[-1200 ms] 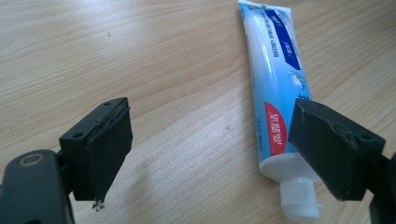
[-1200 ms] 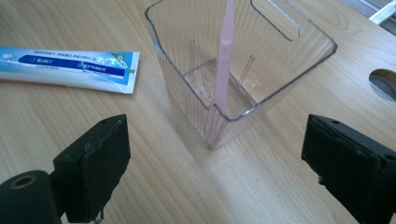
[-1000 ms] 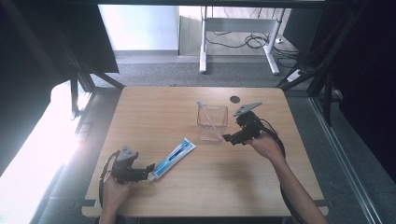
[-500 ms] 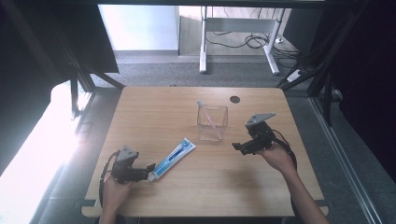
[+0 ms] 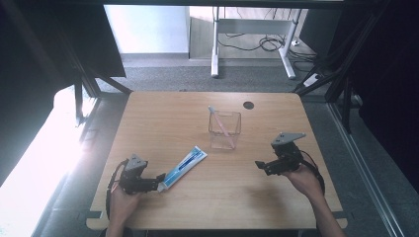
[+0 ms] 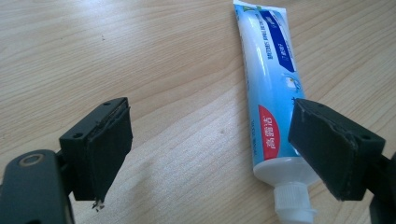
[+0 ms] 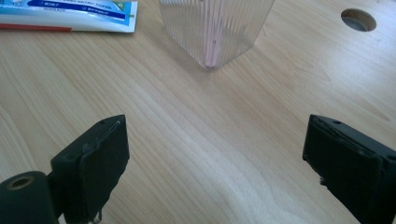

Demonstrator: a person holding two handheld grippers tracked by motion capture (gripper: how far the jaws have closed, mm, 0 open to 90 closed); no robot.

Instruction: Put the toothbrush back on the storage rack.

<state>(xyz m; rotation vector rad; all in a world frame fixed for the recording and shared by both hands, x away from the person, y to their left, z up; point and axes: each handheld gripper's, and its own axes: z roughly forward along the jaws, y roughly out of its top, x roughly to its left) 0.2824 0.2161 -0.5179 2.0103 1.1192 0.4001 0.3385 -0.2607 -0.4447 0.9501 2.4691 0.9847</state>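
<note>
Toothpaste tube (image 5: 184,165) lies flat on the table (image 5: 163,113), just beside the clear cup (image 5: 225,129) at its near left. Inside that cup leans a pink toothbrush (image 5: 221,123). The left gripper (image 6: 210,158) has its jaws spread wide, one beside the tube's cap end, gripping nothing. The right gripper (image 7: 215,168), near the cup's right, is spread wide over bare wood.

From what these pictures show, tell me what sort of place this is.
Probably a lab or office set up for recording, not a home. A bare wooden table stands on grey carpet inside a dark metal frame, with a desk's legs and loose cables behind.
</note>
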